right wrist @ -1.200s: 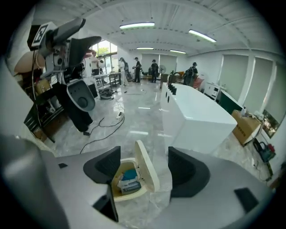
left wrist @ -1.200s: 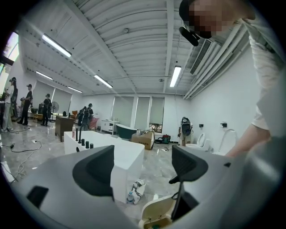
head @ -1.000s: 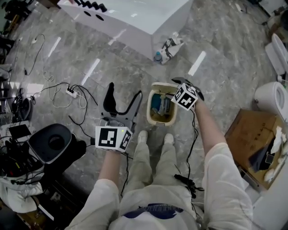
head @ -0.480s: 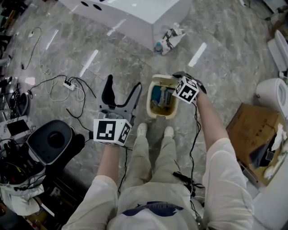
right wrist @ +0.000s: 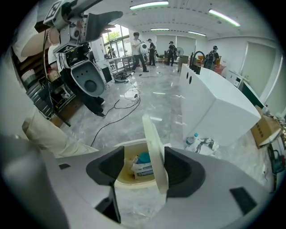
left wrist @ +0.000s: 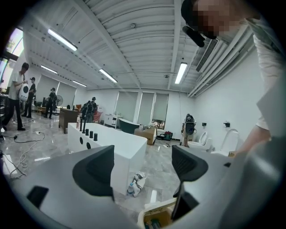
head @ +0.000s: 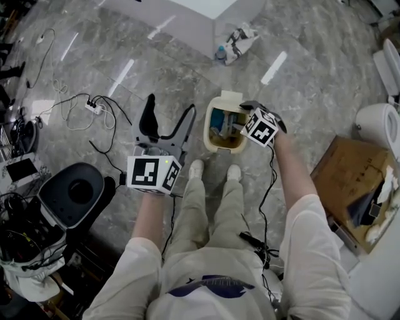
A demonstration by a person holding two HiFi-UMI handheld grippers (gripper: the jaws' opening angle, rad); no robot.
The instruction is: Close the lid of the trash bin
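Note:
The cream trash bin (head: 220, 147) stands open on the floor just ahead of my shoes, with rubbish inside. Its lid (right wrist: 154, 147) stands upright on edge between the jaws of my right gripper (right wrist: 146, 170). The lid lies against the right pad, with a gap to the left one. Those jaws have just been closing around the lid. In the head view the right gripper (head: 250, 119) hangs over the bin's right rim and hides most of the lid. My left gripper (head: 170, 119) is held left of the bin, open and empty. It points almost level (left wrist: 143, 167) over the bin (left wrist: 156, 217).
A white counter (head: 187, 12) stands beyond the bin, with a bag and bottle (head: 236, 42) at its foot. A power strip with cables (head: 94, 106) lies to the left, near a black round seat (head: 72, 197). A cardboard box (head: 356, 194) and a toilet (head: 378, 125) are on the right.
My right gripper has dropped lower beside the bin's right rim. The left gripper has kept its place left of the bin. The whole view has shifted slightly.

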